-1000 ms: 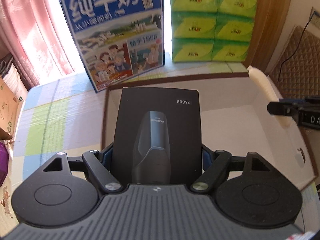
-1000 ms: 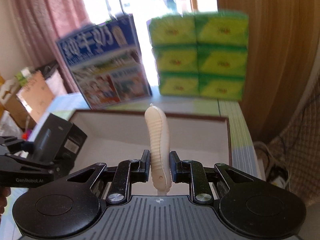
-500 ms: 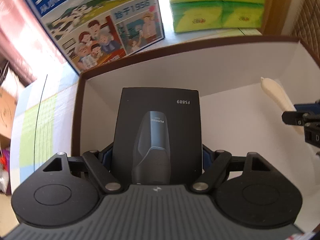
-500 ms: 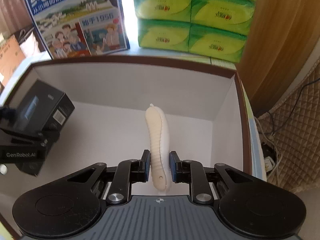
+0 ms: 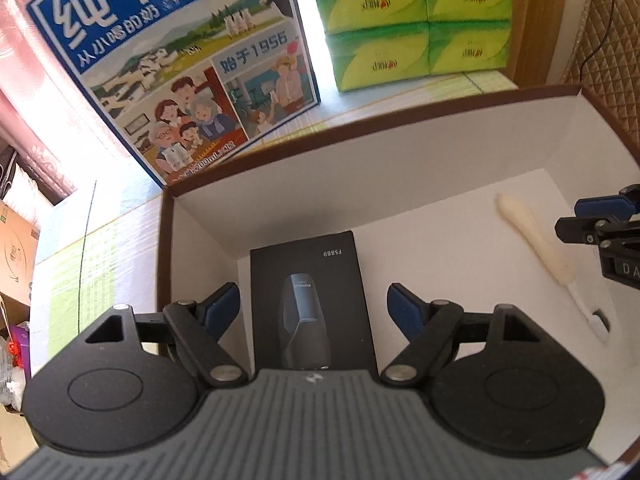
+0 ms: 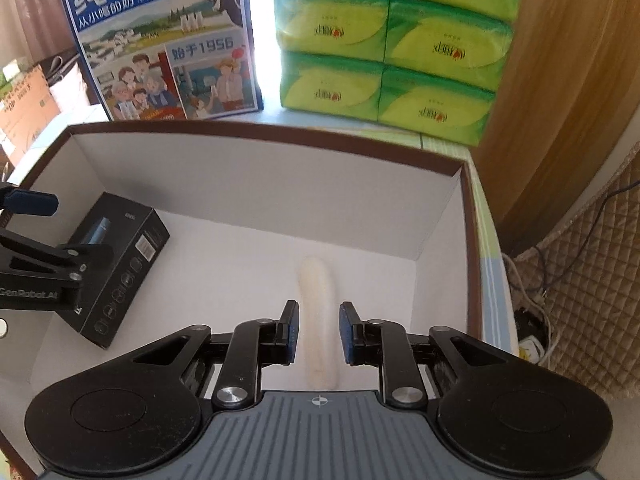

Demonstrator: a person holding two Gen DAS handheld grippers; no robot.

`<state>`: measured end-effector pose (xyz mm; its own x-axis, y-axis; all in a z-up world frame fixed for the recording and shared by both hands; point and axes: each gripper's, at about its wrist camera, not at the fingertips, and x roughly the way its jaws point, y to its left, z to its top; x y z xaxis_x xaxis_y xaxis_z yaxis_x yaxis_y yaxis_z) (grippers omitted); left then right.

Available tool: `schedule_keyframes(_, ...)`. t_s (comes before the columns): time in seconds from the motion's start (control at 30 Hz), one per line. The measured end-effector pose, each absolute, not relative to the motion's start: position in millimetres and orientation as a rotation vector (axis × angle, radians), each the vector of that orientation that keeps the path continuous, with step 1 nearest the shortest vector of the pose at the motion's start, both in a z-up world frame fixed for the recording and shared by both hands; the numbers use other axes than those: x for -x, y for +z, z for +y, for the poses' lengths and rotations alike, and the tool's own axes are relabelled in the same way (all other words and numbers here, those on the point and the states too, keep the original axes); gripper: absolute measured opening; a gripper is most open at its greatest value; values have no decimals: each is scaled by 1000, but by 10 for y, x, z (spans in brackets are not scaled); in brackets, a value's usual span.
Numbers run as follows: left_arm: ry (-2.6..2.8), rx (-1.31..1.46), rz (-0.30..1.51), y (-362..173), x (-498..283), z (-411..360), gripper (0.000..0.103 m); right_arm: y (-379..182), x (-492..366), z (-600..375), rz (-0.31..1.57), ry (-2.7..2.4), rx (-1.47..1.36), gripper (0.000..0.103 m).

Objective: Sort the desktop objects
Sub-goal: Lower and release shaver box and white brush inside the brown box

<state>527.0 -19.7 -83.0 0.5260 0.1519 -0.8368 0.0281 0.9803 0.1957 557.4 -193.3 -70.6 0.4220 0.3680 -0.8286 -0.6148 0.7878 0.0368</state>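
Note:
A black shaver box [image 5: 308,300] marked FS889 lies on the white floor of a brown-rimmed cardboard box [image 5: 360,128]. My left gripper [image 5: 314,312] is open, its blue pads standing clear on both sides of the shaver box. A cream ribbed brush [image 6: 318,320] with a white handle lies on the box floor to the right. My right gripper [image 6: 318,332] is open around it, both pads apart from it. The right wrist view shows the shaver box [image 6: 116,268] at the left with the left gripper [image 6: 36,248] over it. The brush [image 5: 536,248] also shows in the left wrist view.
A blue milk carton [image 5: 188,68] and stacked green tissue packs [image 5: 416,24] stand behind the box [image 6: 264,136]. A wooden panel [image 6: 560,80] and a quilted surface with cables are on the right. A brown carton [image 5: 16,256] sits at the far left.
Both grippers lowered into the cardboard box and opened. The shaver box and the brush now lie released on the box floor.

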Motion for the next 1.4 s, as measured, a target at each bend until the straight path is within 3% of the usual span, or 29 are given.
schedule_keyframes(0.13, 68, -161, 990, -675, -5139, -125, 83, -556, -5478, -1994, 928, 690, 244, 47)
schedule_keyframes(0.2, 66, -150, 972, -572, -5049, -82, 85, -459, -5376, -2026, 883, 689, 254, 83)
schedule_keyframes(0.4, 74, -107, 916, -237, -4748, 2, 92, -267, -5165, -2133, 848, 713, 249, 101)
schedule_keyframes(1.4, 126, -5, 808, 308, -3401, -156, 98, 337, -4180, -2621, 748, 732, 146, 101)
